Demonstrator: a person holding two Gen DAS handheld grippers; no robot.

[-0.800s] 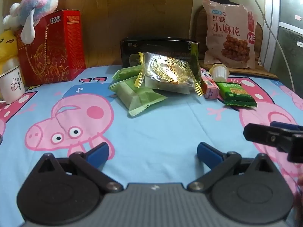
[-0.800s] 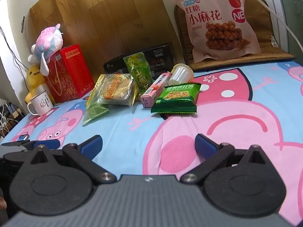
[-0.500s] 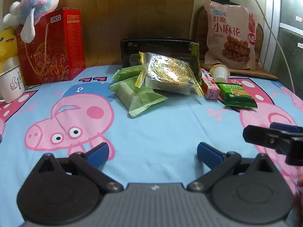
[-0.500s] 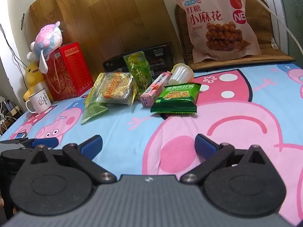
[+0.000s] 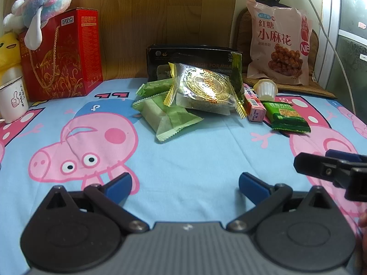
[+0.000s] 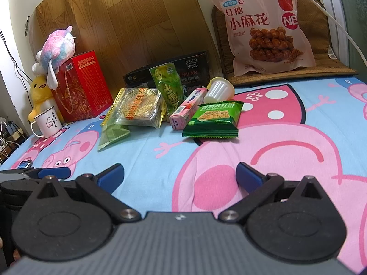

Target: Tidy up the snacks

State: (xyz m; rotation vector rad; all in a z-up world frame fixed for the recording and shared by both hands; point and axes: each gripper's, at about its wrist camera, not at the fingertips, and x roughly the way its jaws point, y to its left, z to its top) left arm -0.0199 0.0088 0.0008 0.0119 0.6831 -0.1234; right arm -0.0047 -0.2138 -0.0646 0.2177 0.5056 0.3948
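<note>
A heap of snacks lies on the cartoon-pig cloth in front of a black box (image 5: 192, 57): a clear gold-trimmed mooncake pack (image 5: 204, 89), pale green packets (image 5: 165, 116), a pink stick box (image 5: 253, 106), a white jelly cup (image 5: 266, 89) and a dark green cracker pack (image 5: 286, 116). The right wrist view shows the same heap, with the cracker pack (image 6: 213, 120) nearest and a green pouch (image 6: 168, 87) standing behind. My left gripper (image 5: 185, 184) stands open over bare cloth, well short of the heap. My right gripper (image 6: 180, 175) is open too, nothing between its fingers.
A large pink bag of twisted dough snacks (image 5: 278, 43) leans at the back right. A red gift box (image 5: 62, 56) with a plush toy (image 5: 43, 2) on top, a yellow plush and a white mug (image 5: 12, 99) stand at the left. The right gripper's finger (image 5: 330, 169) shows at the right edge of the left view.
</note>
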